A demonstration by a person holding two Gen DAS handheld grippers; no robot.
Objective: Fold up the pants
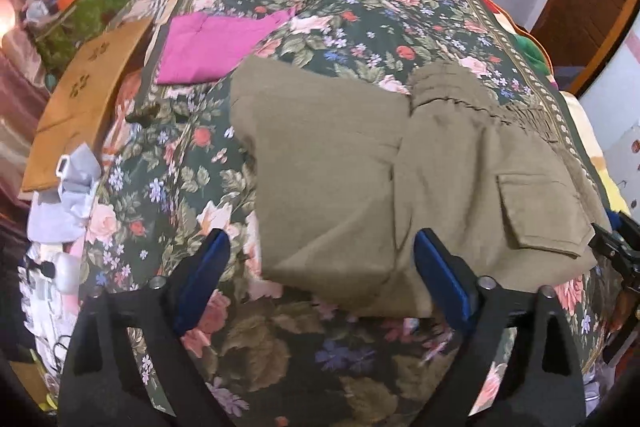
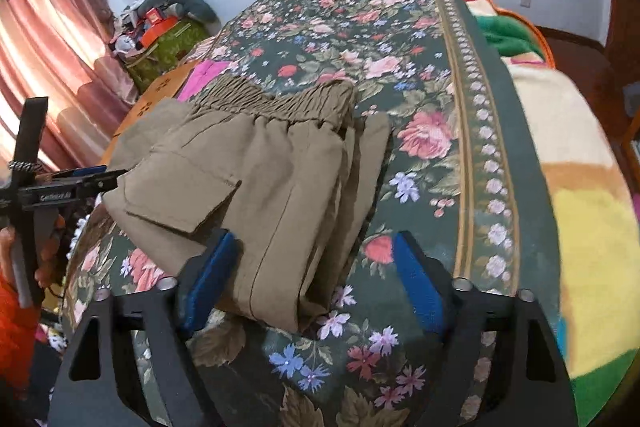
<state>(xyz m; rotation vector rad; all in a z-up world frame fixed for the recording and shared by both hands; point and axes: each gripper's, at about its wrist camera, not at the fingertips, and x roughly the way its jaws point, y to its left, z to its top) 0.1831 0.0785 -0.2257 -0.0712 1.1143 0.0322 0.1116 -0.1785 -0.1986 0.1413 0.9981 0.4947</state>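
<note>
Olive-khaki cargo pants (image 1: pixel 360 163) lie folded on the floral bedspread (image 1: pixel 280 347), the elastic waistband away from me and a flap pocket (image 1: pixel 540 211) at the right. My left gripper (image 1: pixel 320 259) is open and empty over the near edge of the folded pants. In the right wrist view the same pants (image 2: pixel 260 179) lie at centre-left. My right gripper (image 2: pixel 316 263) is open and empty, its jaws on either side of the pants' near right corner. The left gripper's body (image 2: pixel 60 191) shows at the left edge there.
A folded magenta garment (image 1: pixel 208 47) lies further back on the bed. A wooden board (image 1: pixel 80 107) and clutter line the left side. A colourful striped blanket (image 2: pixel 580 207) covers the bed's right edge. Pink curtains (image 2: pixel 48 67) hang at the left.
</note>
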